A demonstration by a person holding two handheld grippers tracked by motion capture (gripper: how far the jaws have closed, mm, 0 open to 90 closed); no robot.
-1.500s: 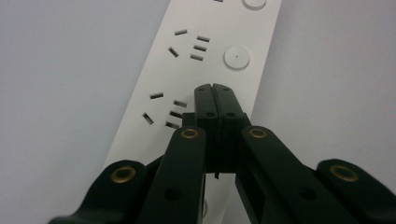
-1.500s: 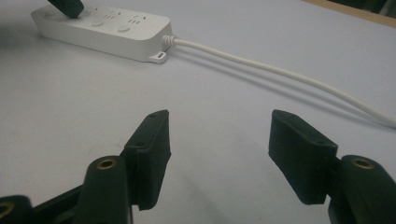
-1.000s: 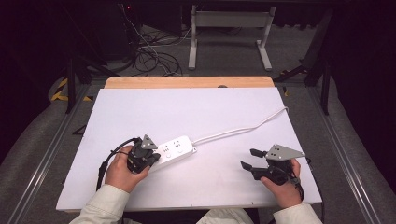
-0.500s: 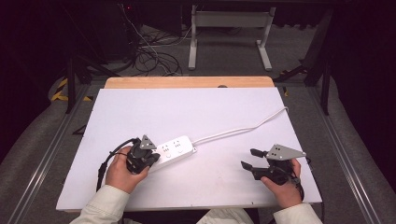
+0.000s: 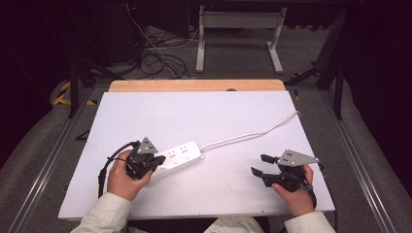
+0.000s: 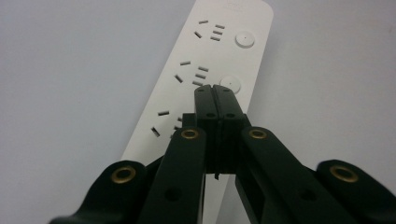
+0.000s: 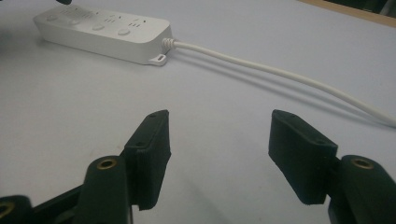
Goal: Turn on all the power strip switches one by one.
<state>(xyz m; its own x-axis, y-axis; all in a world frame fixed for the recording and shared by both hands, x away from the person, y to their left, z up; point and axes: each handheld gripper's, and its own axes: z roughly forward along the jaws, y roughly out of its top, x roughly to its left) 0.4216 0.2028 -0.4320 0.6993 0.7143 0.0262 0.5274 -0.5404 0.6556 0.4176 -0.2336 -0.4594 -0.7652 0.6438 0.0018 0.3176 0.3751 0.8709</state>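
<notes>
Part of the white plastic power strip (image 6: 205,79) disappears behind the black left gripper (image 6: 215,91) in the left gripper view, so its near end and nearest socket are cut off. In the high view that gripper (image 5: 154,160) covers the strip's left end (image 5: 182,154), and whether the tips touch the plastic cannot be told. Its jaws are pressed together with nothing between them, tips over the strip beside a round button. The strip is long, flat and round-cornered, with groups of slots and round buttons, lying left of centre on the white table surface (image 5: 204,111), toward its near edge. Its white cord (image 7: 280,74) runs off toward the right edge. The black right gripper (image 7: 217,130) sits near the near right corner, jaws wide apart and empty.
</notes>
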